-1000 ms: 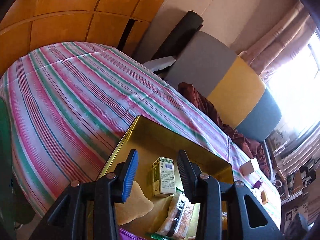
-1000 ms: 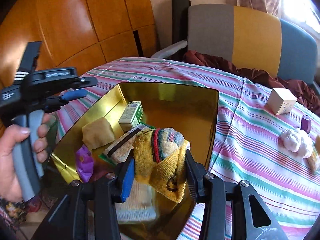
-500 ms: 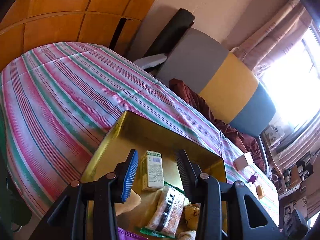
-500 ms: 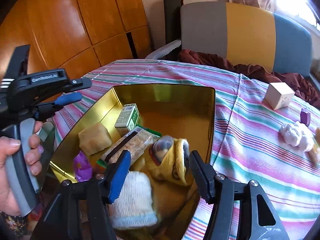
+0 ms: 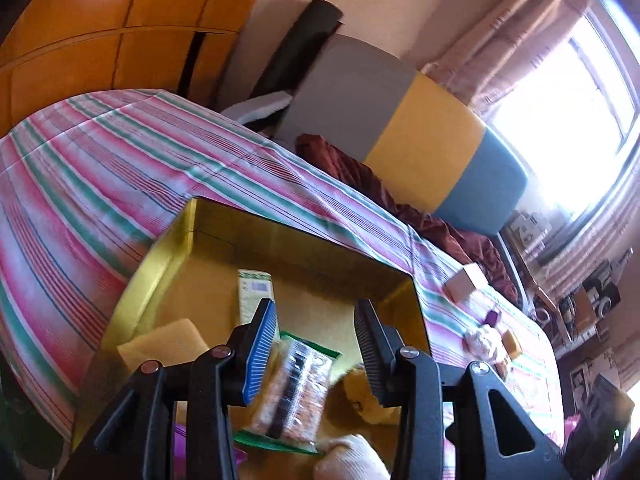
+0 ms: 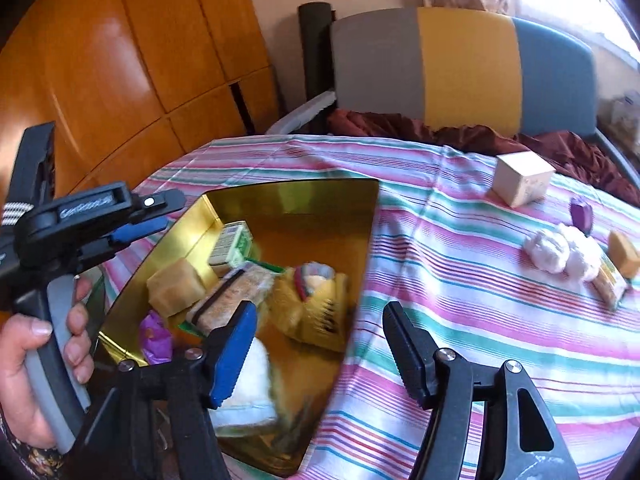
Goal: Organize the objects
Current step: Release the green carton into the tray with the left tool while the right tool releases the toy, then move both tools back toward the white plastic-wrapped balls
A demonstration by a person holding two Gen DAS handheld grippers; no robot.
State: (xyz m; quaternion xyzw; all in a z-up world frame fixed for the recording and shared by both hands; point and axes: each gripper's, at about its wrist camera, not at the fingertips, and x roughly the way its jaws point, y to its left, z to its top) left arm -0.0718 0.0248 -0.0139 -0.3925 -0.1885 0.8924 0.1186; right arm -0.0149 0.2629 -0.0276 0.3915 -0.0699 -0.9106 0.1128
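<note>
The right gripper (image 6: 316, 350), jaws just opened and empty, is nearest the pale cardboard cube (image 6: 522, 178), seen upper right across the striped tablecloth (image 6: 460, 280).

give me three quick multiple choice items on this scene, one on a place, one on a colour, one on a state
1. Where does the yellow sock lie?
A. in the gold tin
B. on the striped cloth
C. on the chair

2. What colour is the middle panel of the chair back?
A. red
B. yellow
C. black

3. How do the right tongs stand?
A. shut on the sock
B. shut on the wooden cube
C. open, holding nothing

Key:
1 A, the sock rests inside the gold tin among the other items.
2 B, yellow sits between the grey and blue panels.
3 C, the jaws have just been opening and nothing is between them.
</note>
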